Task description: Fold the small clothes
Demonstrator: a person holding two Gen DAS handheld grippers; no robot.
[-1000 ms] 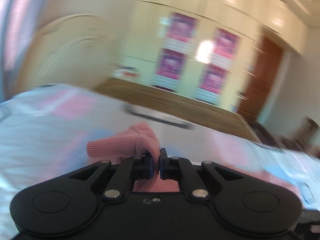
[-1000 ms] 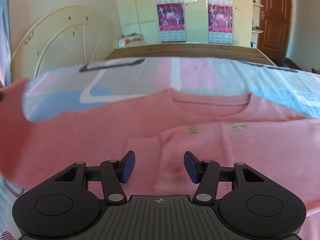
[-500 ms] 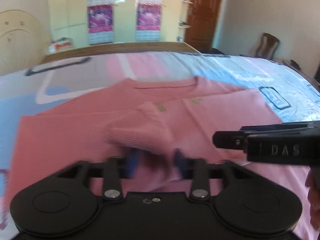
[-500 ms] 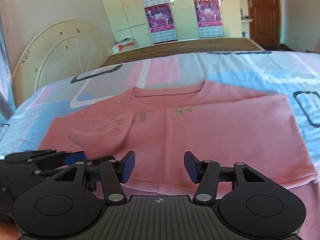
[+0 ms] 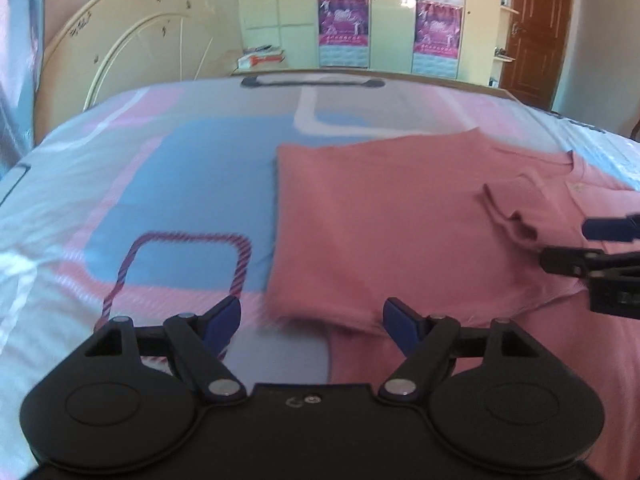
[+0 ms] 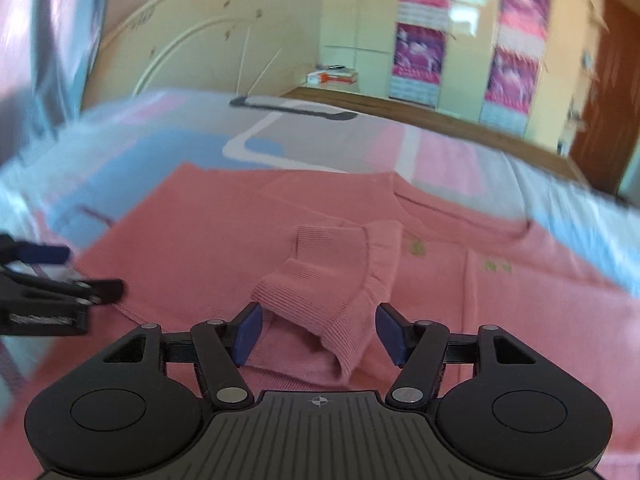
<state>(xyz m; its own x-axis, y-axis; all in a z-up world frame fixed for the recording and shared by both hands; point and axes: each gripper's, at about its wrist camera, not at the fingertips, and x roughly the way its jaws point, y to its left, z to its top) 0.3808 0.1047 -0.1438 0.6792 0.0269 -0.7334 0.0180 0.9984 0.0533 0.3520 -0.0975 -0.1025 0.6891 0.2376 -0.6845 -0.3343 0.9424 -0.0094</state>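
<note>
Pink knit: sweater [image 6: 192, 240] lies flat on the bedsheet [image 5: 168, 168], front side up, neckline on its far side.
Sleeve: one sleeve [image 6: 336, 280] is folded in over the chest, ribbed cuff end rumpled and standing a bit off the body.
Right gripper: right gripper [image 6: 318, 332] hangs just over that cuff; cuff sits between the blue pads [image 6: 246, 330], pads not pressing it, small gap each side. Jaws have just been opening, released state.
Left gripper: left gripper [image 5: 312, 324] is also released, jaws have just been opening wide, nothing pinched. Between its fingers: sweater's near left hem corner plus bare sheet. Pads apart from the cloth as far as I can tell; frame is a little blurred there.
Sweater vs left gripper: body spreads ahead and to the right of it; straight folded side edge runs away ahead of the fingers.
Gripper to gripper: right gripper shows at the right edge of the left wrist view, near the folded sleeve; left gripper shows at the left edge of the right wrist view, beside the sweater's left edge.
Sheet: pastel blue, pink, grey blocks; striped rounded outline [image 5: 180, 264] ahead-left of the left gripper.
Background: headboard [image 5: 132, 52] far left, wardrobe with posters [image 5: 344, 28] straight ahead, brown door [image 5: 536, 32] far right.
</note>
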